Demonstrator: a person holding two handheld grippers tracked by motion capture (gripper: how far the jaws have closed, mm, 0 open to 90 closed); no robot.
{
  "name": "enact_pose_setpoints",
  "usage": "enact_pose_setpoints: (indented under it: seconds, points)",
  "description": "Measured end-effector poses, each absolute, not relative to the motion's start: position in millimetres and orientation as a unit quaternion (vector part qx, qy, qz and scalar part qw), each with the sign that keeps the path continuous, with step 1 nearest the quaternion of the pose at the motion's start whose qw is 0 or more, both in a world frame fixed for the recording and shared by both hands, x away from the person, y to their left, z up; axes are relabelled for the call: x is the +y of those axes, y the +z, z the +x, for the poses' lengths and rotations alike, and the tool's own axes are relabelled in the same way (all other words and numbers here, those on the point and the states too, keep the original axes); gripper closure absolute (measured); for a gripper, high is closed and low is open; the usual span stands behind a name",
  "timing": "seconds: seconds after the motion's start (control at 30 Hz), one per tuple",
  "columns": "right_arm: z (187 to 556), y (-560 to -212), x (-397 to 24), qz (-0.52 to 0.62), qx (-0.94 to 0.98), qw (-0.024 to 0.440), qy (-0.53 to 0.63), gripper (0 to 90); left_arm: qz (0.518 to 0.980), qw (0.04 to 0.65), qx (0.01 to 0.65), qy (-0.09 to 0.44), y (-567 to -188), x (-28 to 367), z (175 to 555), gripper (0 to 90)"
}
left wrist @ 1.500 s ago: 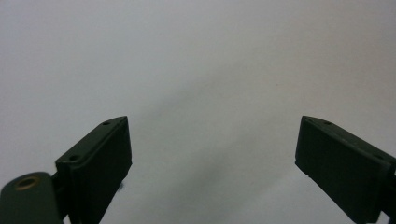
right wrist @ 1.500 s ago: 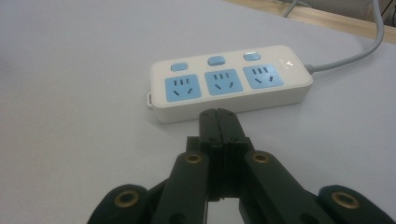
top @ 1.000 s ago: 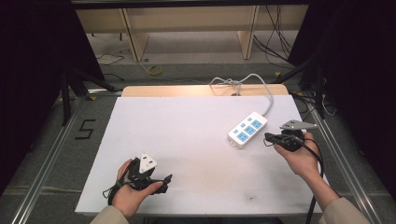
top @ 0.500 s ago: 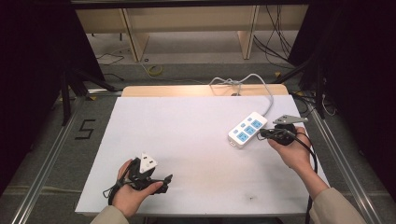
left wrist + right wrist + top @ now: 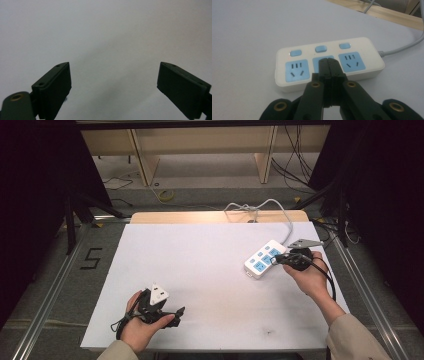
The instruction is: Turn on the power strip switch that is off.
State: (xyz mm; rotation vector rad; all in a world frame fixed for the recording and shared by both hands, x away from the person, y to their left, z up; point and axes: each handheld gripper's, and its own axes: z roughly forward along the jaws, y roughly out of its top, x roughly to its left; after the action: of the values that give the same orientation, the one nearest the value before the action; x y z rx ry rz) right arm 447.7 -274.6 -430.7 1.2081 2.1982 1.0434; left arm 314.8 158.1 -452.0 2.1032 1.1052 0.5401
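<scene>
Power strip (image 5: 329, 65) at twelve o'clock of right gripper (image 5: 328, 65), jaws pressed together; risk: sliding if prodded off-centre.

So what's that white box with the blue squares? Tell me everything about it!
It is a power strip, a flat white block that looks like plastic, with rounded corners. It has three blue sockets in a row and three small blue buttons above them. A grey cable runs from one end toward the table's far edge. It lies flat on the white table, on the right side. The right gripper, jaws shut, points at the middle socket; contact can't be told.
</scene>
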Motion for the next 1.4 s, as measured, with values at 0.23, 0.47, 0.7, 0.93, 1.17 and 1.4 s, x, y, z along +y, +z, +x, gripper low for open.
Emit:
enact_pose_setpoints:
  seconds: [0.23,0.47,0.7,0.93,1.17,1.4]
  points:
    - [455.7,-430.2,-269.5,0.434,0.795,0.212,0.367,90.0,0.812,0.344,0.425,0.206,-452.0,158.4,314.9,11.6]
    - [464.6,-428.9,-263.7,0.432,0.799,0.213,0.360,90.0,0.812,0.344,0.424,0.207,-452.1,158.2,315.0,11.7]
    - [473.2,-428.8,-256.4,0.432,0.803,0.211,0.354,90.0,0.812,0.345,0.423,0.206,-452.1,158.0,315.0,11.8]
    - [481.7,-429.8,-248.6,0.429,0.807,0.210,0.347,90.0,0.812,0.346,0.422,0.207,-452.1,157.9,315.0,11.9]
    - [488.1,-432.5,-242.8,0.429,0.811,0.206,0.340,90.0,0.812,0.346,0.422,0.207,-452.1,157.9,315.0,11.9]
    - [493.1,-435.2,-239.8,0.431,0.813,0.203,0.336,90.0,0.812,0.346,0.421,0.208,-452.1,157.7,315.0,12.0]
